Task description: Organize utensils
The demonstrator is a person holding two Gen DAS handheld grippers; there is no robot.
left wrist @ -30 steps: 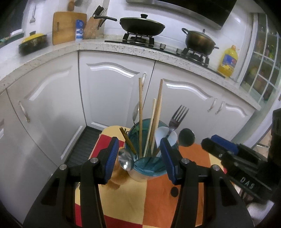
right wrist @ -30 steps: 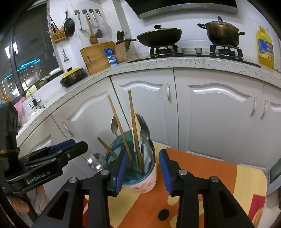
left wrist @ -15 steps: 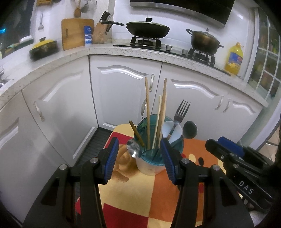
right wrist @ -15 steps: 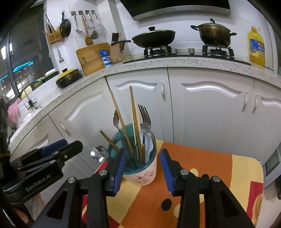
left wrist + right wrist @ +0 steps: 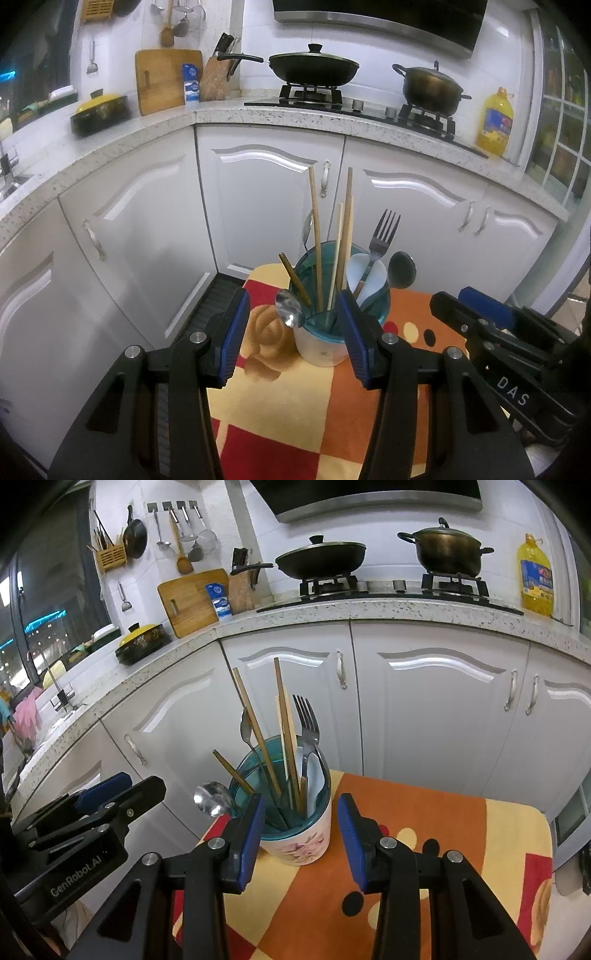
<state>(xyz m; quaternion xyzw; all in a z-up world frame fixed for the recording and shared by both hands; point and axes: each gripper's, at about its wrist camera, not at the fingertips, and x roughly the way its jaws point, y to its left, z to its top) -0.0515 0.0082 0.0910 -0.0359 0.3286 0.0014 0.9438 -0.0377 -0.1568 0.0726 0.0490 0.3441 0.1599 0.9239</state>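
Note:
A white floral cup with a teal liner [image 5: 321, 347] [image 5: 299, 843] stands on a small table with an orange, yellow and red cloth [image 5: 295, 406] [image 5: 424, 867]. It holds wooden chopsticks [image 5: 316, 236] [image 5: 286, 720], a fork [image 5: 384, 232] [image 5: 306, 720], metal spoons [image 5: 290, 314] [image 5: 210, 797] and a white spoon [image 5: 364, 273]. My left gripper [image 5: 293, 336] is open and empty, just short of the cup. My right gripper [image 5: 299, 834] is open and empty, jaws either side of the cup, apart from it. Each gripper shows in the other's view [image 5: 491, 332] [image 5: 96, 812].
White cabinet doors [image 5: 258, 206] stand close behind the table. The speckled counter [image 5: 332, 122] carries a wok, a pot, a yellow oil bottle [image 5: 495, 122], a cutting board and a knife block. The table edge drops off at the left.
Both grippers have drawn back and up from the cup, so it looks smaller and lower. Both stay open. The utensils in the cup have not moved.

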